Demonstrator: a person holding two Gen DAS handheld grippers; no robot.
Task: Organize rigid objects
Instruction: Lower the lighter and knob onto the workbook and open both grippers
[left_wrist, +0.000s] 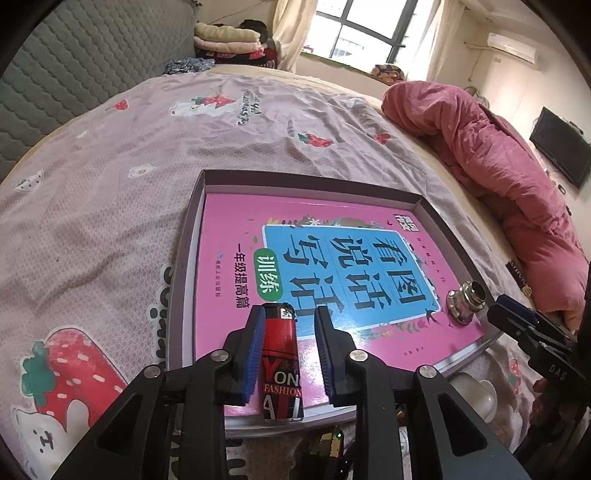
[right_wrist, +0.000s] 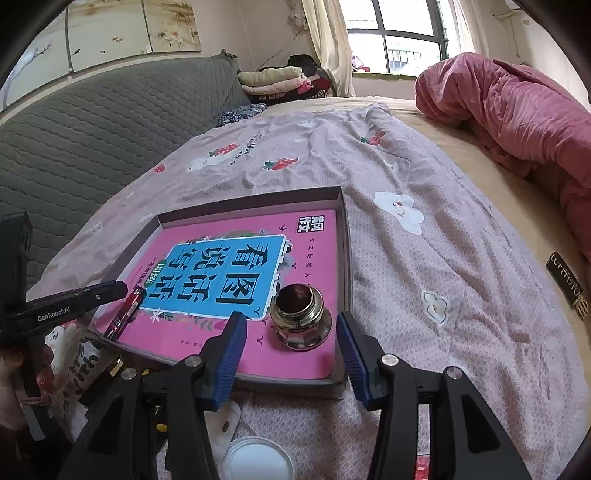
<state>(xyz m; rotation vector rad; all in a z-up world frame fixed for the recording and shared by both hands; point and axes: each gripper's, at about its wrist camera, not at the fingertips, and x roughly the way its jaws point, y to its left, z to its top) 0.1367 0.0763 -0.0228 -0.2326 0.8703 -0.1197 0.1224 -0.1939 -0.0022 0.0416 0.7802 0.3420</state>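
The shallow box (right_wrist: 343, 236) on the bed has low walls, so entry from above is unhindered, and most of the pink book (right_wrist: 317, 236) lying flat inside it is bare. Only two things stand on the book: a red lighter (left_wrist: 280, 362) at its near left edge and a metal threaded fitting (right_wrist: 301, 321) near its near right corner. Beyond the box the patterned sheet (right_wrist: 424, 280) lies open, bounded by a heaped pink quilt (right_wrist: 517, 107) along the right edge and a grey padded headboard (right_wrist: 92, 125) on the left.

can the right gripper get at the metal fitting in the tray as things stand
Probably yes. The metal fitting stands alone on the pink book, just ahead of the right gripper, whose jaws are apart on either side of it, not touching. Only the tray wall is close beside it.
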